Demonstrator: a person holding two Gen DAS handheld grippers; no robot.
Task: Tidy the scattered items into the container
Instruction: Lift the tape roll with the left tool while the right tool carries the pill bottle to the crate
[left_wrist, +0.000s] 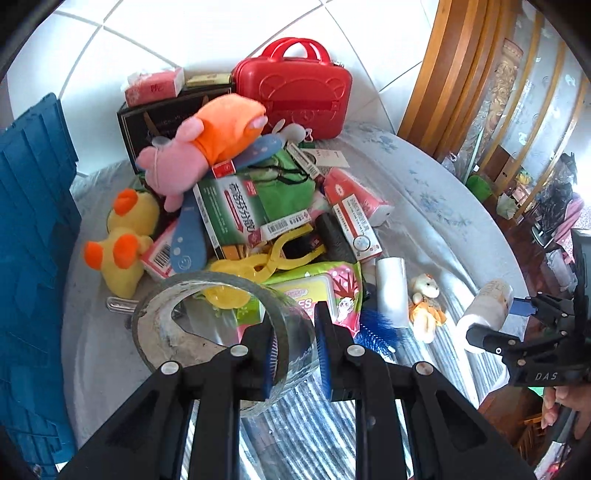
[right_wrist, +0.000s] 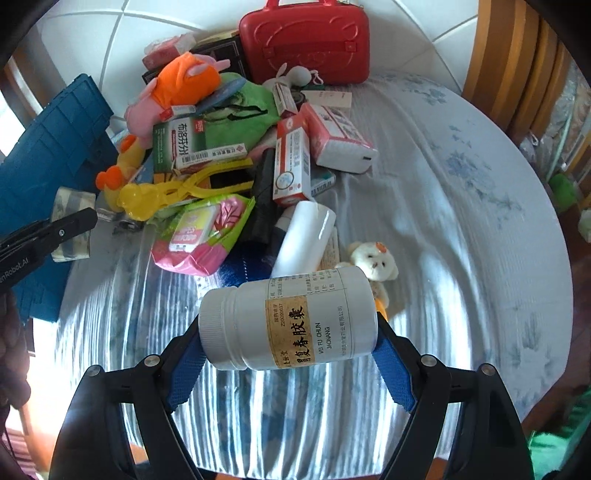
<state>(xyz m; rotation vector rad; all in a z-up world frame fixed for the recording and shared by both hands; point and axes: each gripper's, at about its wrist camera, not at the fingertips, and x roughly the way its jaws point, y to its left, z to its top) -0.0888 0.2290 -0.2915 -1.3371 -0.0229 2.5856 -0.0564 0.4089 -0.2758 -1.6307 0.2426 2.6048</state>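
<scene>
Tape roll (left_wrist: 210, 325) pinched in left fingers (left_wrist: 325, 347); pill bottle (right_wrist: 288, 317) clamped in right fingers (right_wrist: 391, 373); blue crate (left_wrist: 33, 229) leftward.

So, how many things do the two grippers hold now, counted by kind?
Grey tape roll, in left gripper: 1
White plastic pill bottle, in right gripper: 1
Total: 2

Bare cloth (right_wrist: 461, 221) right of heaped clutter (right_wrist: 229, 147)

Pill bottle (right_wrist: 288, 321) = smooth glossy white plastic w/ paper label, tape roll (left_wrist: 221, 325) shiny, red case (left_wrist: 295, 92) glossy plastic, tablecloth (right_wrist: 443, 221) matt cloth
</scene>
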